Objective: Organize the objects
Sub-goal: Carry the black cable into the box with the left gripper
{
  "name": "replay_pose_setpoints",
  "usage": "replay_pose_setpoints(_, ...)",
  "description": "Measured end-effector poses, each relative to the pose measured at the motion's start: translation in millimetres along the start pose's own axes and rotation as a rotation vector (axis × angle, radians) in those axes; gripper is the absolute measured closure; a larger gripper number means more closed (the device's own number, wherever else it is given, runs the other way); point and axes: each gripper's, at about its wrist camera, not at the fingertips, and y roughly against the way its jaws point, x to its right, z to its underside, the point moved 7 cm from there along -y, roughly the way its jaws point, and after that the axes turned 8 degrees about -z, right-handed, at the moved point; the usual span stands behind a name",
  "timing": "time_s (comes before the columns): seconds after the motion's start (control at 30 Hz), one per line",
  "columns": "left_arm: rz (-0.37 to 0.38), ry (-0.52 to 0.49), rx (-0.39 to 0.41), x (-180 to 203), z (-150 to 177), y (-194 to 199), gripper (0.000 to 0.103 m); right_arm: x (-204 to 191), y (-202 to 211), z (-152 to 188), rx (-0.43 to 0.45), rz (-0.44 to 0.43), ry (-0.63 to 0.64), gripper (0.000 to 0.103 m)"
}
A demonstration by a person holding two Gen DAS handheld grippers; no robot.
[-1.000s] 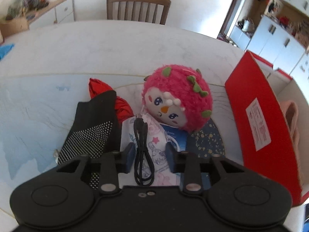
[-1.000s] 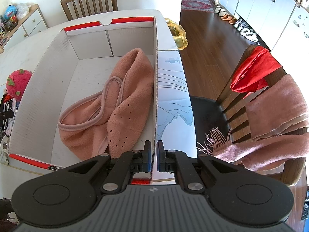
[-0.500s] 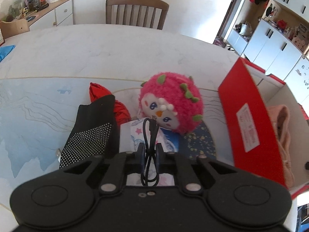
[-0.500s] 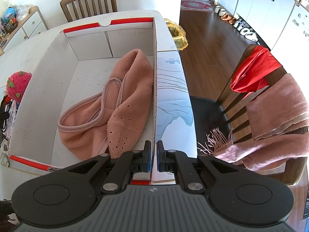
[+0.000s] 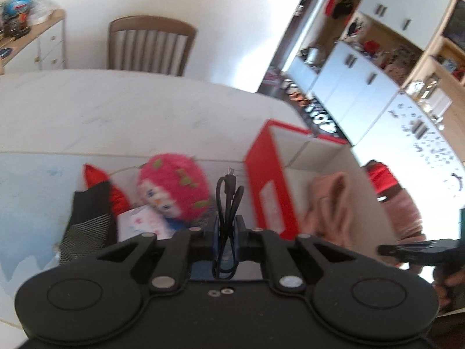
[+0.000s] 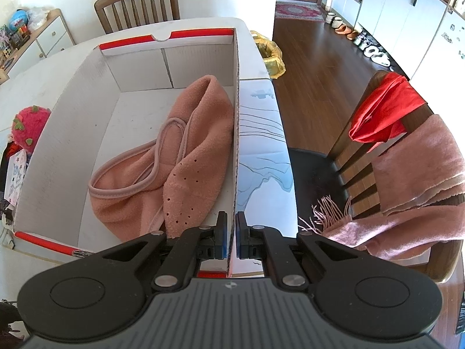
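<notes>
Here the left tool (image 5: 226,226) is clamped on a coiled black cable (image 5: 227,203), its jaws having just closed onto it, and the loop stands clear above the pile on the bench (image 5: 116,110). Ahead and to that tool's right sits the red-sided cardboard box (image 5: 261,174), open at the top. The right tool (image 6: 229,232) grips the box's near right wall (image 6: 236,145), pads pressed on the cardboard from both sides, apparently to steady it.

Judging by how things lie, the sorting is at an early stage: only a pink fleece hat (image 6: 174,157) lies inside the box. Left on the bench, ahead and to the left of the cable, are a pink plush toy (image 5: 174,186), a black sock with grip dots (image 5: 87,215), a red cloth (image 5: 96,177) and a printed pouch (image 5: 145,221).

The left view is smeared by motion, so the pouch's print and whatever lies under the plush cannot be read. The cable's lower end is cut off behind the tool body, and the box's near left corner is hidden in both views.
</notes>
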Motion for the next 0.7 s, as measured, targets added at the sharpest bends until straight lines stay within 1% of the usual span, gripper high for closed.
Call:
replay_pose_setpoints(0.17,0.091,-0.018,0.005,30.3,-12.9,12.9,0.096,0.8,1.0,0.9,0.003,-0.003,0.001,0.098)
replay_pose_setpoints(0.4,0.175,-0.107,0.043,76.0,-39.9,27.0,0.096,0.4,2.4,0.8,0.007,-0.007,0.004,0.098)
replay_pose_setpoints(0.53,0.194,-0.17,0.04,103.3,-47.3,14.9,0.096,0.4,3.0,1.5,0.009,-0.008,0.005,0.098)
replay_pose_setpoints(0.7,0.191,-0.243,-0.013,136.5,-45.0,-19.9,0.096,1.0,3.3,1.3,0.009,-0.011,0.006,0.098)
